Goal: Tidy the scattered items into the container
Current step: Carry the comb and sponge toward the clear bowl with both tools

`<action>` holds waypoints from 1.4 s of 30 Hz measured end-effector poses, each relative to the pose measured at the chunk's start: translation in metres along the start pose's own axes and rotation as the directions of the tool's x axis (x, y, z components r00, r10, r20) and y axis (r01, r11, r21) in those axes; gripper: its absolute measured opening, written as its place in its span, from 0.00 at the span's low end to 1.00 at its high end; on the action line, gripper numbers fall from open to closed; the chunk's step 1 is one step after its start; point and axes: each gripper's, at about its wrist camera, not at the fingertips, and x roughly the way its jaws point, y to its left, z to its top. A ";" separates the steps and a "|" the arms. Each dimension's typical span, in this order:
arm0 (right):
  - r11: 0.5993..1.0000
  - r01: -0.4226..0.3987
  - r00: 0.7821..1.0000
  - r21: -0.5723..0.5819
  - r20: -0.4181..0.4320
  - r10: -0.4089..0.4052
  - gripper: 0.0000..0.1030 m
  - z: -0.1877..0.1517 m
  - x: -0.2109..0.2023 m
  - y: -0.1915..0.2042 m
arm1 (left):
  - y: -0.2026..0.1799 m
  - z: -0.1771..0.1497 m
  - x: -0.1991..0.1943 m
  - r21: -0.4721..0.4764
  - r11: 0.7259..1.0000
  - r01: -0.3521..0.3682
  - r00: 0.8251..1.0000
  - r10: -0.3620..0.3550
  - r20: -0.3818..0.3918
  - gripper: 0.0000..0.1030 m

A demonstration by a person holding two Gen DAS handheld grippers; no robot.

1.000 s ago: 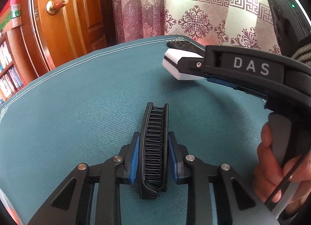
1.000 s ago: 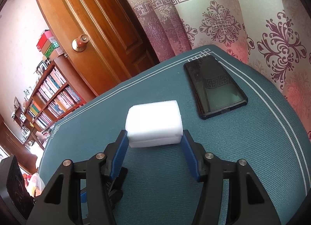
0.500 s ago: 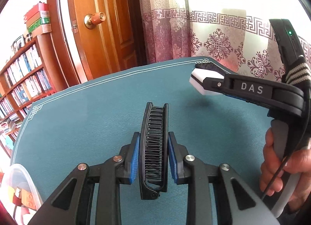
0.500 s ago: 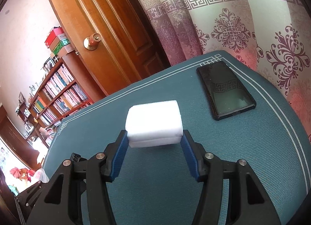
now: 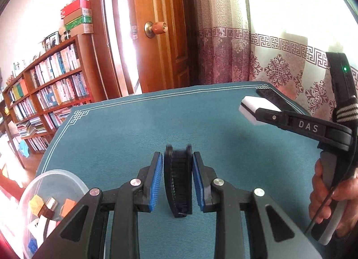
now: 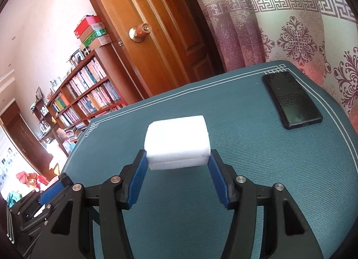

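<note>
Both grippers lifted off the table, left gripper (image 5: 177, 177) clamped on the comb (image 5: 178, 183), right gripper (image 6: 177, 165) squeezing the foam block (image 6: 177, 142), so container (image 5: 48, 194) next, I'd guess.

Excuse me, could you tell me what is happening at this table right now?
A person is tidying loose items with a hand-held gripper in each hand. The left hand-held gripper grips a black comb between its blue pads, lifted off the teal tablecloth. The right hand-held gripper holds a white foam block above the table. A clear plastic container with a few small items sits at the left edge. A black phone lies flat near the far corner.
</note>
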 end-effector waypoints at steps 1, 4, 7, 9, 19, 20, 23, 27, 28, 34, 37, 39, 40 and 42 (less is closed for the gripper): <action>1.000 -0.010 1.000 -0.007 -0.006 0.010 0.57 -0.002 0.000 0.005 | 0.006 -0.001 -0.003 -0.011 1.000 -0.006 1.000 0.006 0.003 0.30; 0.999 -0.035 0.999 -0.030 -0.024 0.034 0.57 -0.008 0.002 0.018 | 0.022 -0.004 -0.010 -0.038 0.999 -0.021 1.000 0.022 0.012 0.30; 0.998 -0.038 0.999 -0.053 -0.030 0.037 0.57 -0.013 0.002 0.027 | 0.036 -0.008 -0.014 -0.068 0.998 -0.014 1.000 0.014 0.011 0.30; 0.998 -0.040 0.999 -0.053 -0.034 0.038 0.57 -0.015 0.003 0.030 | 0.042 -0.010 -0.014 -0.088 0.996 0.010 1.000 -0.010 0.002 0.30; 1.000 -0.022 0.999 -0.008 -0.027 0.022 0.57 -0.011 0.002 0.016 | 0.030 -0.017 0.016 -0.128 0.986 0.107 0.989 -0.119 -0.086 0.62; 1.000 -0.018 1.000 -0.004 -0.020 0.018 0.57 -0.009 0.000 0.013 | 0.025 -0.016 0.021 -0.127 0.987 0.102 0.990 -0.113 -0.089 0.67; 1.000 -0.006 1.000 0.014 0.001 0.006 0.57 -0.003 -0.004 0.006 | 0.012 -0.012 0.041 -0.127 0.988 0.089 0.987 -0.105 -0.123 0.67; 0.999 0.009 1.000 0.038 0.018 -0.010 0.57 0.001 -0.007 -0.004 | 0.002 -0.005 0.069 -0.151 0.986 0.069 0.982 -0.093 -0.165 0.67; 0.999 0.011 1.000 0.040 0.021 -0.012 0.57 0.003 -0.008 -0.005 | 0.001 -0.004 0.075 -0.154 0.987 0.053 0.981 -0.080 -0.177 0.67; 0.999 0.023 0.999 0.041 0.039 -0.025 0.57 0.005 -0.011 -0.007 | 0.002 -0.006 0.107 -0.172 0.985 -0.011 0.970 -0.031 -0.240 0.65; 0.999 0.024 0.999 0.042 0.041 -0.025 0.57 0.006 -0.011 -0.007 | 0.001 -0.007 0.109 -0.148 0.988 -0.046 0.974 0.012 -0.225 0.50; 0.999 0.025 0.999 0.039 0.040 -0.027 0.57 0.005 -0.010 -0.007 | 0.003 -0.006 0.107 -0.157 0.987 -0.023 0.976 -0.012 -0.216 0.33; 0.999 0.026 0.999 0.038 0.039 -0.028 0.57 0.005 -0.010 -0.006 | 0.005 -0.006 0.107 -0.160 0.987 -0.005 0.976 -0.029 -0.214 0.29; 0.999 0.027 0.999 0.037 0.038 -0.028 0.57 0.003 -0.010 -0.005 | 0.005 -0.008 0.103 -0.155 0.988 0.011 0.977 -0.044 -0.208 0.29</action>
